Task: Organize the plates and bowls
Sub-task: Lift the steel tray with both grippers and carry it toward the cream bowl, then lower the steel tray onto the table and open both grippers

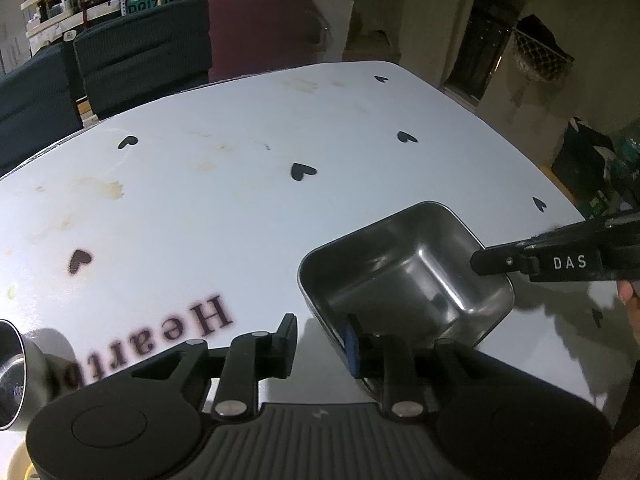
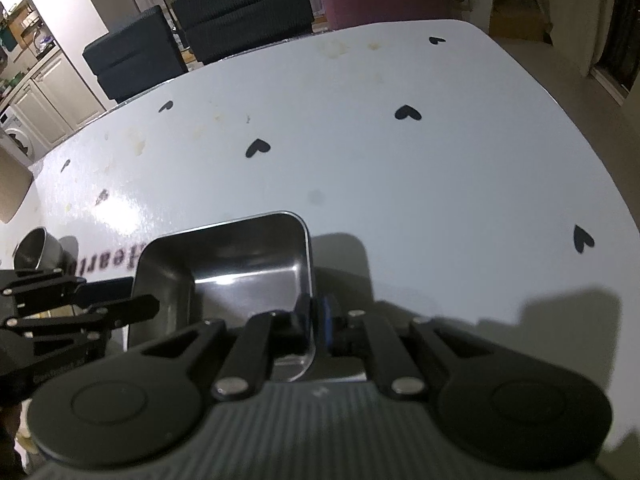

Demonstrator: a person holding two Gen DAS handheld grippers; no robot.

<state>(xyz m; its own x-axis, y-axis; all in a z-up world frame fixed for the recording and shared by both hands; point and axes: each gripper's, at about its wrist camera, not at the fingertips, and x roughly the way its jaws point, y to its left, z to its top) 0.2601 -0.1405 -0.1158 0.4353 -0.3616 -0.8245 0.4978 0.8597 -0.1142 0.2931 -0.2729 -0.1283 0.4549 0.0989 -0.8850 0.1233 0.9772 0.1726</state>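
Observation:
A rectangular steel bowl (image 1: pixel 408 276) sits on the white table (image 1: pixel 240 208); it also shows in the right wrist view (image 2: pixel 240 264). My right gripper (image 2: pixel 314 320) is shut on the bowl's right rim, one finger inside and one outside. It enters the left wrist view (image 1: pixel 496 262) from the right, at the bowl's far rim. My left gripper (image 1: pixel 320 340) is open, its right pad (image 1: pixel 352 344) against the bowl's near wall and its left pad over bare table. It appears in the right wrist view (image 2: pixel 136 312) at the bowl's left side.
A round steel bowl (image 1: pixel 16 372) stands at the table's left edge, also in the right wrist view (image 2: pixel 38 248). A pale plate rim (image 1: pixel 16 460) shows at the bottom left. Dark chairs (image 1: pixel 140 60) stand behind the table's far edge.

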